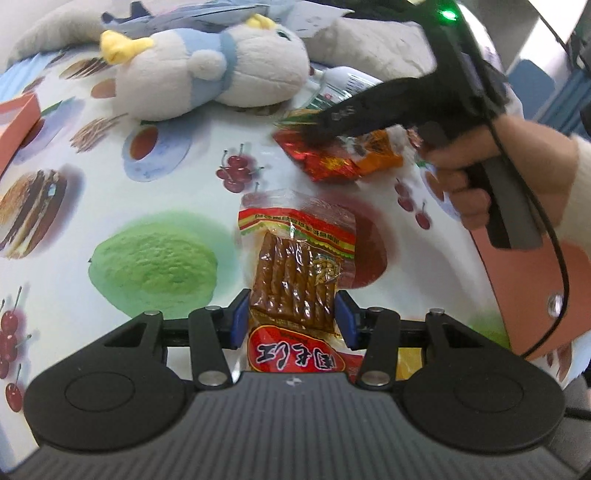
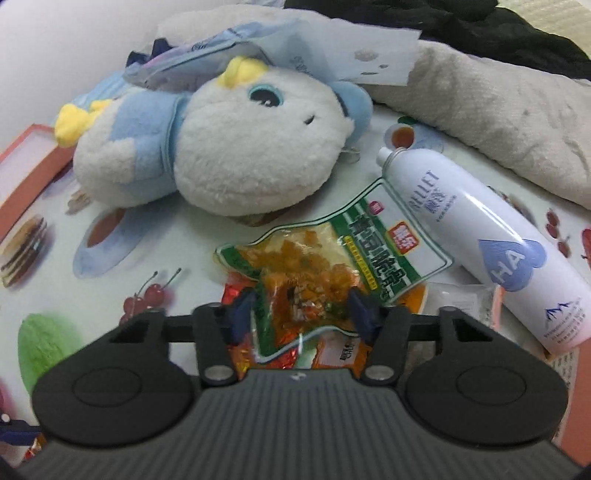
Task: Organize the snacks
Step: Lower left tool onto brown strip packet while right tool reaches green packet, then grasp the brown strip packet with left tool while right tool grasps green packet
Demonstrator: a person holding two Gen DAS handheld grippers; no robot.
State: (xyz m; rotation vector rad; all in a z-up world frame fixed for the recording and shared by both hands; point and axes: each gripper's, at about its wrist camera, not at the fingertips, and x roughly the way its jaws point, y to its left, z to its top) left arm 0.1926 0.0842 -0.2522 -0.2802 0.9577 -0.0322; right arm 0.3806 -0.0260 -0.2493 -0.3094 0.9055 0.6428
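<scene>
A cloth (image 1: 122, 192) printed with cherries, burgers and a green fruit covers the surface under bright, even light. A cream blanket (image 2: 491, 122) is bunched along its far edge, with dark fabric (image 2: 498, 33) behind it.

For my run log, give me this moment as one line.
left gripper: open around brown snack pack | right gripper: open around green snack pack | spray can: lying beside

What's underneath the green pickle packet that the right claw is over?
Under the green pickle packet lie a red foil snack wrapper and an orange snack packet, both only showing at its edges. Their labels and anything deeper are covered.
</scene>
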